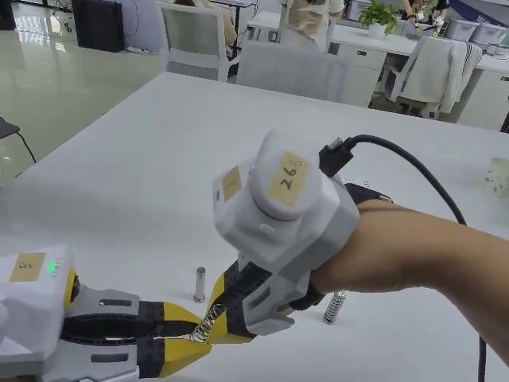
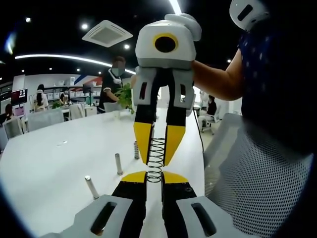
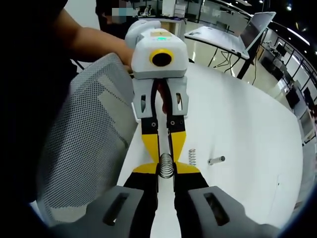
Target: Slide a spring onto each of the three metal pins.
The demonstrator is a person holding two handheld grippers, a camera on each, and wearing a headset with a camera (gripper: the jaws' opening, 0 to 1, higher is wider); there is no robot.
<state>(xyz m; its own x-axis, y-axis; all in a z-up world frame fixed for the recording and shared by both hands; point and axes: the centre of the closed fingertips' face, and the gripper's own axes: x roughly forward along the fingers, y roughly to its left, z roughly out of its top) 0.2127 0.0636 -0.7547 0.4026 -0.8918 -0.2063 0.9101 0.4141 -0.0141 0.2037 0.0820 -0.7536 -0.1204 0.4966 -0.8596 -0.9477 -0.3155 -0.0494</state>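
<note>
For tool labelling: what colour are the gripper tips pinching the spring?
Yellow on left gripper and right gripper, at the spring; best in left gripper view.

spring (image 1: pixel 207 324) between left hand-held gripper (image 1: pixel 193 337) and right hand-held gripper (image 1: pixel 221 312) | pin (image 1: pixel 200 284) behind

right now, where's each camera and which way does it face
head view: on the headset, looking down at the table; the person's forearm shows behind the right gripper.
left gripper view: on the left gripper, facing the right gripper; own jaws below.
right gripper view: on the right gripper, facing the left gripper and the person's body.
shared: the spring between both grippers.
</note>
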